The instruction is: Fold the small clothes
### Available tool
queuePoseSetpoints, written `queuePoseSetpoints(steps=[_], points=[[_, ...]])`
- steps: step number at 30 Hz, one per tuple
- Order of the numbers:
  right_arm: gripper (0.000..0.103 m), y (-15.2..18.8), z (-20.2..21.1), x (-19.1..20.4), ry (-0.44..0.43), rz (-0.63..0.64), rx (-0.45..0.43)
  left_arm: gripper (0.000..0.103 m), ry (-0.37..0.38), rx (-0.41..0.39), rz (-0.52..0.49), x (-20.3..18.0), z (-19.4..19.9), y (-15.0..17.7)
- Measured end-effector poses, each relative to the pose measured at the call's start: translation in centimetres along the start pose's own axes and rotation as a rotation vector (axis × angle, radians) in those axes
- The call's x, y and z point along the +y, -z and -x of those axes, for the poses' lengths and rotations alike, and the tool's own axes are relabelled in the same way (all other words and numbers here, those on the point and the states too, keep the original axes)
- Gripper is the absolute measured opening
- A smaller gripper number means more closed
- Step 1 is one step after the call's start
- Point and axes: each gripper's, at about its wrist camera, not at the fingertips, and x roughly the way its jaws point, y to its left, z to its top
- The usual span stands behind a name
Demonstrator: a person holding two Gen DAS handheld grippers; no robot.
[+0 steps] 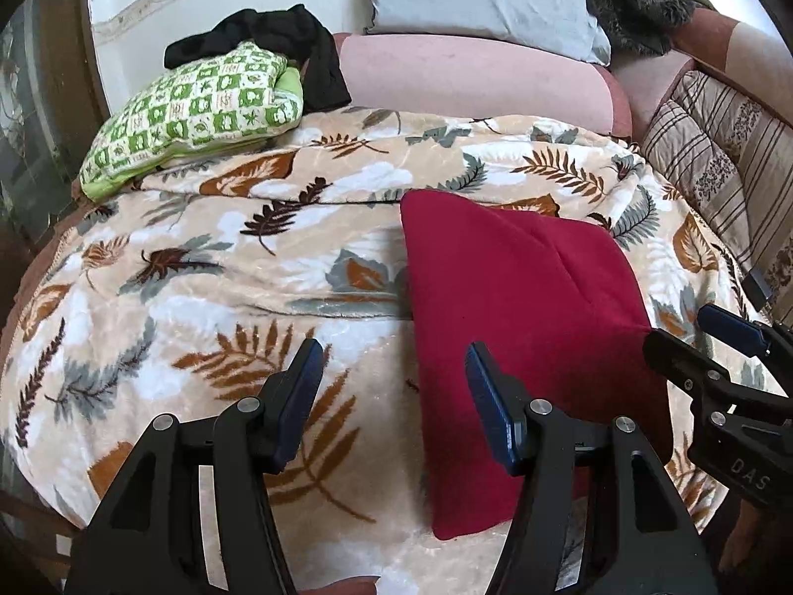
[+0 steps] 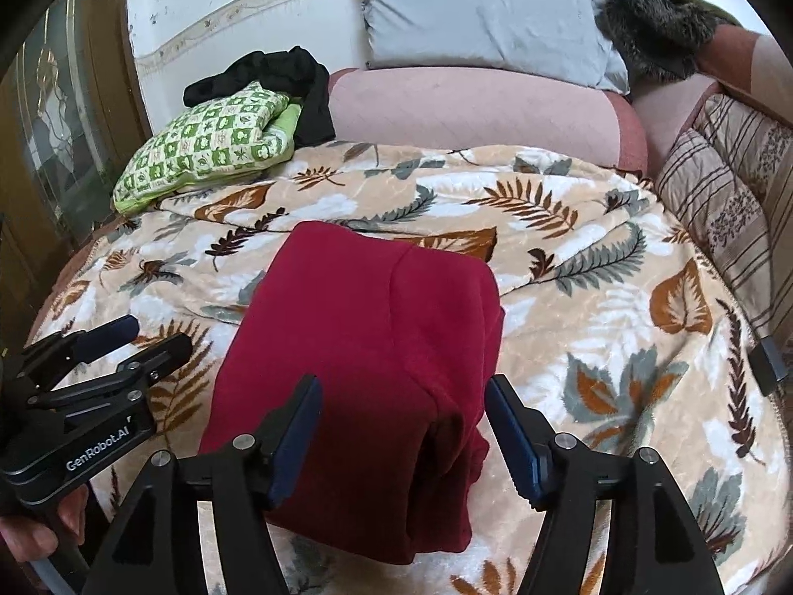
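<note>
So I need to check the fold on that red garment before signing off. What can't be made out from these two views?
- Red garment: near edge hidden behind the right gripper fingers, right wrist view.
- Its underside: lies against the leaf blanket, both views.
- Black clothing: partly behind the green pillow, left wrist view.

Dark red garment (image 2: 367,347) on leaf-patterned beige blanket (image 2: 594,297)

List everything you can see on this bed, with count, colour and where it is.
folded garment: one, dark red, on the blanket, near side
blanket: one, beige with leaf print, covering the bed
green checked bundle: one, green and white, far left
black garment: one, black, behind the green bundle
pillow: one, grey, against the wall
bolster: one, pink, below the pillow
striped cushion: one, beige and brown, right edge
left gripper: jaws open, empty
right gripper: jaws open above the garment
</note>
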Motion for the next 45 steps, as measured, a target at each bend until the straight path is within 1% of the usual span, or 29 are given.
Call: queuePoseSetpoints(steps=[5, 12, 16, 18, 30, 42, 45], points=[[0.066, 0.1, -0.3, 0.0, 0.006, -0.005, 0.012, 0.06, 0.007, 0.009, 0.006, -0.1, -0.1, 0.1], [0.066, 0.0, -0.4, -0.2, 0.015, -0.016, 0.021, 0.06, -0.003, 0.002, -0.03, -0.9, 0.0, -0.1], [0.066, 0.0, -0.3, -0.6, 0.052, -0.031, 0.017, 0.06, -0.004, -0.001, -0.038, -1.1, 0.0, -0.1], [0.066, 0.0, -0.4, -0.9, 0.057, -0.047, 0.018, 0.06, -0.005, 0.001, -0.041, -1.2, -0.1, 0.1], [0.066, 0.6, -1.2, -1.4, 0.043, -0.069, 0.055, 0.06, -0.013, 0.007, -0.062, -1.7, -0.4, 0.5], [0.066, 0.6, -1.5, -1.2, 0.036, -0.07, 0.058, 0.06, -0.025, 0.02, -0.065, -1.7, -0.8, 0.5], [0.066, 0.7, -1.5, -1.1, 0.036, -0.069, 0.059, 0.06, -0.019, 0.024, -0.067, -1.7, -0.9, 0.6]])
